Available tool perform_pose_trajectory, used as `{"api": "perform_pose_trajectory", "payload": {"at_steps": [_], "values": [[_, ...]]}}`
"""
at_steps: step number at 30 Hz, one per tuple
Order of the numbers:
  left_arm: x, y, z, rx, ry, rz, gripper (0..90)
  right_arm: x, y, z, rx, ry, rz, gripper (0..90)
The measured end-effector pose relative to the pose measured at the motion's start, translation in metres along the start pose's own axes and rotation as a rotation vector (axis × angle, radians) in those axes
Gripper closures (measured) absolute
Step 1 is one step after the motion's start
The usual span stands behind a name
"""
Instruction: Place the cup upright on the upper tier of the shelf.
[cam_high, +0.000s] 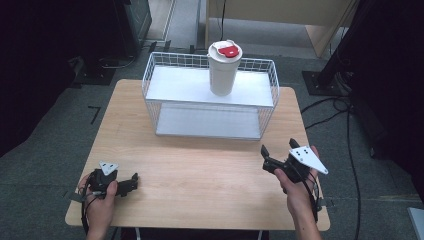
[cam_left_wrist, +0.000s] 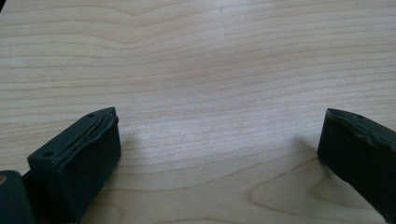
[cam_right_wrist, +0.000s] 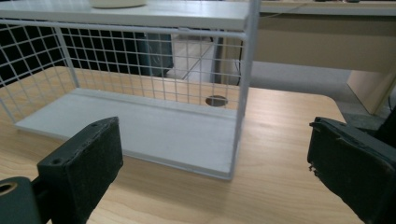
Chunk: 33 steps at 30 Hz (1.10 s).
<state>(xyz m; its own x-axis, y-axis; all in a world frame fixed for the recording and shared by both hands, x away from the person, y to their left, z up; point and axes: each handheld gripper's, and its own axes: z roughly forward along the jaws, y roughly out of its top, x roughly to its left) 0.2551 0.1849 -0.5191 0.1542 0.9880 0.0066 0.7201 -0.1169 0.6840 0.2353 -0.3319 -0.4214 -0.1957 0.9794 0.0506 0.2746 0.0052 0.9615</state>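
A white cup (cam_high: 223, 70) with a white lid and red tab stands upright on the top shelf of a white wire rack (cam_high: 165, 82) at the far side of the wooden table (cam_high: 200, 170). My left gripper (cam_high: 133, 183) rests low near the table's front left corner, pointing right; its jaws are wide apart over bare wood in the left gripper view (cam_left_wrist: 219, 135). My right gripper (cam_high: 279, 148) is held at the front right, open and empty. Its own view (cam_right_wrist: 215, 135) faces the rack's right front post (cam_right_wrist: 243, 93) and lower shelf (cam_right_wrist: 140, 126). The cup's base (cam_right_wrist: 116, 3) peeks in at the top.
A round hole (cam_right_wrist: 216, 100) is in the tabletop behind the rack. Cables (cam_high: 345, 125) trail over the grey floor at the right, near a dark stand base (cam_high: 320, 82). A light wooden desk (cam_high: 280, 15) stands beyond the table.
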Motion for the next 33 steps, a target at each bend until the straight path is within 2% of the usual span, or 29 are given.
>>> {"api": "perform_pose_trajectory", "payload": {"at_steps": [8, 17, 25, 29, 33], "values": [[0.0, 0.0, 0.0, -0.001, 0.0, -0.001, 0.0, -0.016, -0.016, -0.009, 0.028, -0.043, 0.014, 3.4], [0.0, 0.0, 0.0, -0.001, 0.0, -0.001, 0.0, -0.035, -0.045, -0.016, 0.09, -0.095, 0.023, 3.4], [0.0, 0.0, 0.0, -0.001, 0.0, -0.001, 0.0, -0.049, -0.069, -0.019, 0.152, -0.129, 0.042, 3.4], [0.0, 0.0, 0.0, -0.001, 0.0, -0.001, 0.0, -0.053, -0.077, -0.02, 0.172, -0.129, 0.053, 3.4], [0.0, 0.0, 0.0, 0.001, 0.0, 0.001, 0.0, -0.055, -0.087, -0.017, 0.253, -0.13, 0.048, 3.4]]}}
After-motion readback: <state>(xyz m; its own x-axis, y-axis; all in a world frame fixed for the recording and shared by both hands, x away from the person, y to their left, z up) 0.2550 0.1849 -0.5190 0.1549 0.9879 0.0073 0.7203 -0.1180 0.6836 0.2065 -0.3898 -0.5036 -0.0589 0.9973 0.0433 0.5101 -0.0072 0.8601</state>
